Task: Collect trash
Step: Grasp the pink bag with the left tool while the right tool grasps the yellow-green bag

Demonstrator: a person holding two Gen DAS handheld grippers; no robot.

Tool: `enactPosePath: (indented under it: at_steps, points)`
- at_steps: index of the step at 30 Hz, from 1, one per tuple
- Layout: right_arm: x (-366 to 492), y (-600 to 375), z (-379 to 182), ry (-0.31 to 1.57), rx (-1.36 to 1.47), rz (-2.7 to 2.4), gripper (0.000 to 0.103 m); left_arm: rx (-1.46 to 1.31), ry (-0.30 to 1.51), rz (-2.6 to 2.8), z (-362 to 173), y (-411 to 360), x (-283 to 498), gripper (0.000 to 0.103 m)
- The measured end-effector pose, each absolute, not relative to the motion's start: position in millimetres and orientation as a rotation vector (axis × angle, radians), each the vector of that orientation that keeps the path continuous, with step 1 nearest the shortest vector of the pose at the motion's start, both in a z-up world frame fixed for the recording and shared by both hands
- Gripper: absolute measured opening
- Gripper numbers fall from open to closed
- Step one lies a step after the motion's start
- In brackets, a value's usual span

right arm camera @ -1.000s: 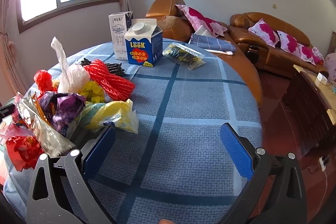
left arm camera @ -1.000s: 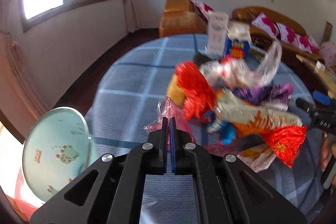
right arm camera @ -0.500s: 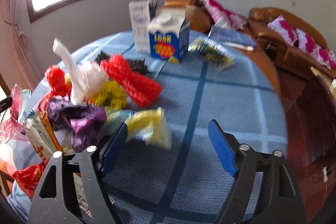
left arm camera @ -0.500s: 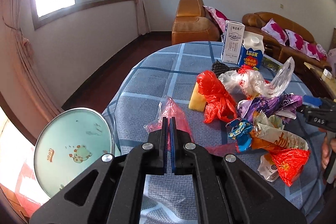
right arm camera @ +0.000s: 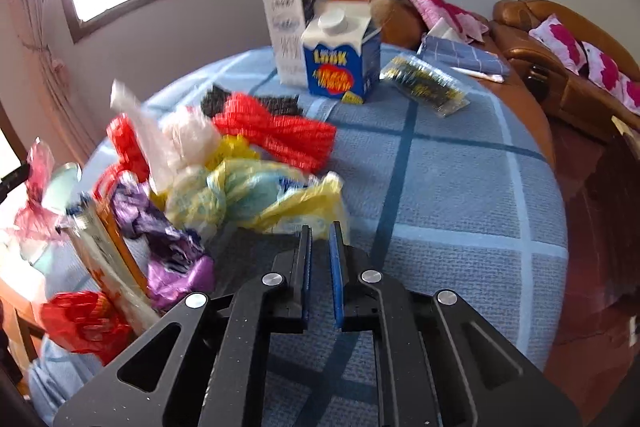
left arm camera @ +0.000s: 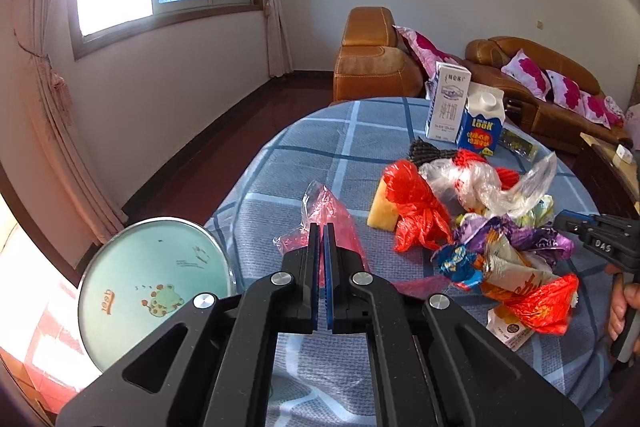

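Yellow bag [right arm camera: 298, 201] sits at the near edge of the trash pile [right arm camera: 168, 187], just ahead of my right gripper [right arm camera: 320, 239], whose jaws have just been closing from wide apart; a narrow gap remains and I can see only tablecloth [right arm camera: 460, 187] between the pads, so the bag's corner lies at the tips, not clamped as far as I can tell. Compared with a second ago the right view is tilted lower and nearer the pile, and the bag is stretched out toward the fingers. My left gripper [left arm camera: 322, 239] is pressed together with a thin pink bag [left arm camera: 332, 215] rising at its tips; whether the film is pinched I cannot tell. Its view is higher than before, showing more of the room. Cartons [left arm camera: 466, 115] and a foil packet [right arm camera: 424, 83] stand apart at the far side, untouched. My reading: the grab on the yellow bag is under way, most collecting still ahead.
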State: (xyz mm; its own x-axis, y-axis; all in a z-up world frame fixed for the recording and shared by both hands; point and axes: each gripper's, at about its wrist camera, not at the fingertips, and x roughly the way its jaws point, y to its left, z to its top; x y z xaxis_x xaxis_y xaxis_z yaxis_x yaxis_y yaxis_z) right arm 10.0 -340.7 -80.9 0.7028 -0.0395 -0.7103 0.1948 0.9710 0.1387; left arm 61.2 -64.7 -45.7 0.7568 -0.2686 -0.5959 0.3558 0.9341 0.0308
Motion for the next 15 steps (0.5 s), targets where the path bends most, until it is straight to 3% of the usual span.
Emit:
enactPosePath:
  at_steps: [1, 2, 11, 15]
  points:
    - [8.0, -342.1, -78.0, 0.772, 0.219, -0.133, 0.045, 0.145, 0.622, -0.339, -44.5, -63.3, 60.7, 0.002]
    - [5.8, -343.3, -73.2, 0.750, 0.223, -0.138, 0.046, 0.145, 0.619, -0.337, -42.9, -61.9, 60.8, 0.002]
    - [45.5, -349.5, -78.2, 0.809, 0.204, -0.101, 0.045, 0.161, 0.651, -0.326, -55.6, -59.9, 65.3, 0.002]
    - [57.5, -347.9, -97.1, 0.889, 0.209, -0.049, 0.032, 0.163, 0.657, -0.320, -57.6, -57.8, 67.2, 0.002]
